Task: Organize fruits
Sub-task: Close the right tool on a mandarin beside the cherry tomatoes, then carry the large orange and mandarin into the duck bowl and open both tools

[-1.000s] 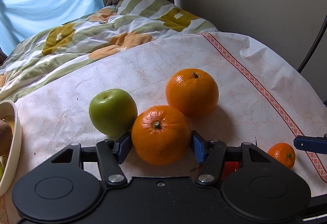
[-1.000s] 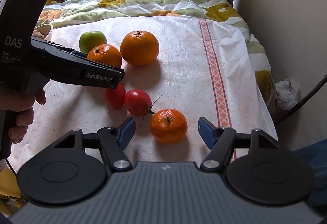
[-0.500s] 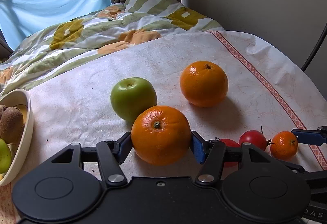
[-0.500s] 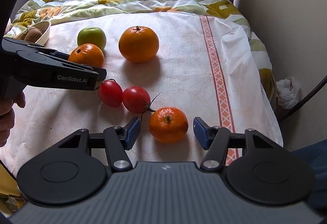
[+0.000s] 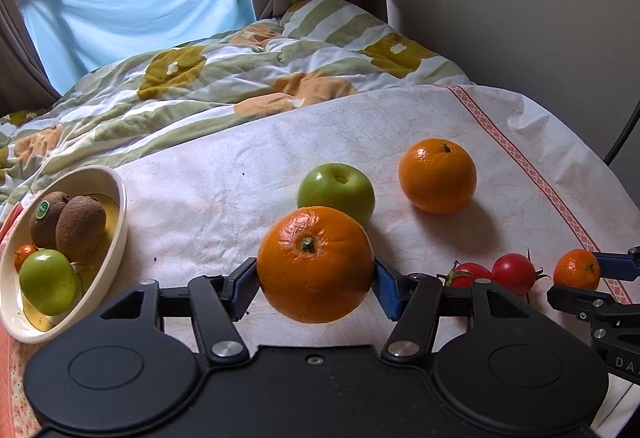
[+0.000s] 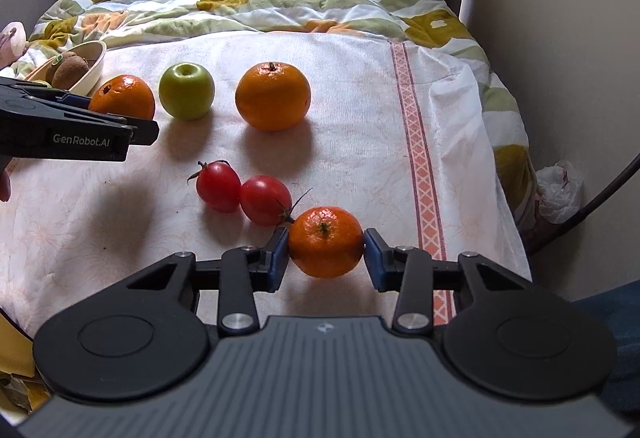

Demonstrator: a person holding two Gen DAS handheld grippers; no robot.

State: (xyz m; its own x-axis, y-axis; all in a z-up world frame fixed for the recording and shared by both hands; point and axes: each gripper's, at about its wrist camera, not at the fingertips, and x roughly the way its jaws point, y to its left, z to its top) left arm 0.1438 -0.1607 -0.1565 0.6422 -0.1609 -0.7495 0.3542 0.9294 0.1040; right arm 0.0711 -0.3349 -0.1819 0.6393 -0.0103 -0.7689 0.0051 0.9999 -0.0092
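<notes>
On the white cloth (image 5: 224,206) spread over the bed, taking the green apple (image 5: 337,191) as the marker, the far left holds a cream bowl (image 5: 116,238) with two brown kiwis (image 5: 80,228), a small green fruit (image 5: 47,281) and a tiny orange one (image 5: 25,254) inside it. Just in front of the apple and slightly to its left, the left gripper (image 5: 316,284) has its blue pads pressed against both sides of a large orange (image 5: 315,264), stem facing the camera; the fruit hangs clear of the cloth, its shadow lying well below it in the right wrist view. To the right of the apple and apart from it, a second large orange (image 5: 438,175) sits on the cloth with its stem up. Nearer the camera than the apple and to its right, two red tomatoes (image 6: 244,194) lie touching each other. Just right of the tomatoes, close against the nearer one's stem, a small mandarin (image 6: 326,241) rests on the cloth between the pads of the right gripper (image 6: 325,253), whose jaws are closing; both pads appear to meet the mandarin's sides. Farther right of the apple, a red patterned stripe (image 6: 418,158) runs along the cloth near its edge. Behind everything lies a striped and flowered quilt (image 5: 248,78).
</notes>
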